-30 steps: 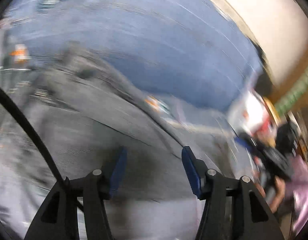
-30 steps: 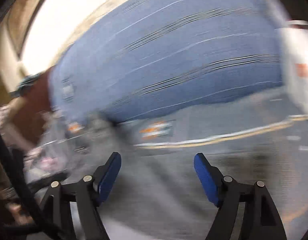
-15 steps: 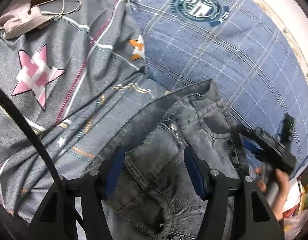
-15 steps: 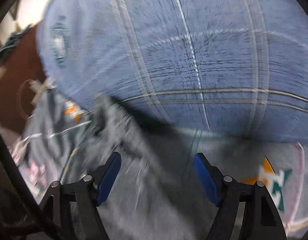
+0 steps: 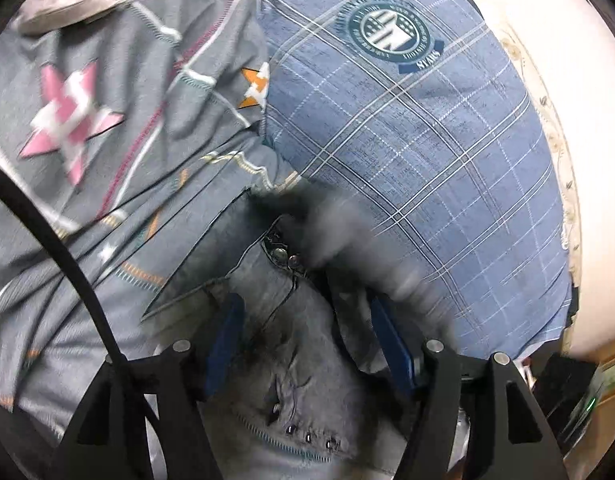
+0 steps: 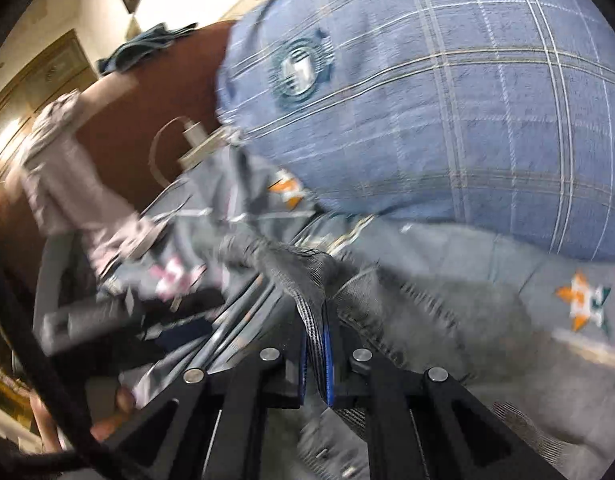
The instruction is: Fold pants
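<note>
Grey denim pants (image 5: 291, 360) lie on the bed, waistband and metal buttons (image 5: 283, 256) toward the pillow. My left gripper (image 5: 307, 336) hovers low over the fly area. Its jaws are opening, with denim lying between the blue pads (image 5: 227, 332) and neither pad pressing on it. A blurred strip of the pants (image 5: 347, 240) rises along the pillow side. In the right wrist view my right gripper (image 6: 316, 344) is shut on a raised fold of the pants (image 6: 307, 280), and the cloth is pinched between its pads.
A blue plaid pillow (image 5: 407, 140) (image 6: 447, 100) bulges just beyond the pants. A grey star-patterned bedspread (image 5: 107, 140) (image 6: 547, 340) covers the bed. A brown headboard (image 6: 147, 112), a charger with cable (image 6: 191, 136) and a pinkish cloth (image 5: 59, 0) sit at the far side.
My right gripper swept across to the pants and closed on a fold of them. The left gripper moved in over the waistband, and the pants edge by the pillow lifted.
</note>
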`<state>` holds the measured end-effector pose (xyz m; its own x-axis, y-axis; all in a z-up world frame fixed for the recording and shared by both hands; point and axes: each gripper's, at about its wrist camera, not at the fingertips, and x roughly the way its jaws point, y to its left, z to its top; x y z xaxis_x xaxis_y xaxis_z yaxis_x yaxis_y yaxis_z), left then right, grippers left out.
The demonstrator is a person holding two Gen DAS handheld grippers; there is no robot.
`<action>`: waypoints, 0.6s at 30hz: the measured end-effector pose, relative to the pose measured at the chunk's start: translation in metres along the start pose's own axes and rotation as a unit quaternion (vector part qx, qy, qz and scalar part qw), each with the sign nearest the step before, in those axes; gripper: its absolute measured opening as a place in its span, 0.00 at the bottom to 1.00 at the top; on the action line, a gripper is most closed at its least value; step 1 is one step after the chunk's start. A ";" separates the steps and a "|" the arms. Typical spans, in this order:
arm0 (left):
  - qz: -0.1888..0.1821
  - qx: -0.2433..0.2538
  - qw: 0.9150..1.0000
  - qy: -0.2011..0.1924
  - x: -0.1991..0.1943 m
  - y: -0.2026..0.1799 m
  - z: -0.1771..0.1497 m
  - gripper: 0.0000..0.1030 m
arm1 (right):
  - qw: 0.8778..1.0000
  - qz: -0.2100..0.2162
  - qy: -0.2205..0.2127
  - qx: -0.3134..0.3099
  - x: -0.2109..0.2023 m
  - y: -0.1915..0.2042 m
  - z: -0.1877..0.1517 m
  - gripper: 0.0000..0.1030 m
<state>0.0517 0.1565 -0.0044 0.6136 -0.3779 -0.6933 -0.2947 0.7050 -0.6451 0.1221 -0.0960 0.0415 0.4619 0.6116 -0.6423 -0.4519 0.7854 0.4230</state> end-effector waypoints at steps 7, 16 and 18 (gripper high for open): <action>0.075 -0.055 0.996 0.014 0.011 0.066 -0.032 0.72 | 0.996 0.010 0.089 0.009 0.067 0.001 -0.086 0.10; 0.068 -0.030 0.997 0.034 0.047 0.064 -0.036 0.54 | 0.996 0.043 0.071 0.036 0.060 -0.015 -0.093 0.17; 0.082 -0.015 0.996 0.034 0.056 0.060 -0.038 0.25 | 0.994 0.046 0.094 0.043 0.054 -0.012 -0.094 0.19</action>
<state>0.0402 0.1547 -0.0939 0.5047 -0.3004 -0.8093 -0.4083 0.7429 -0.5304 0.0809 -0.0815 -0.0578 0.2663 0.6592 -0.7032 -0.4155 0.7368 0.5334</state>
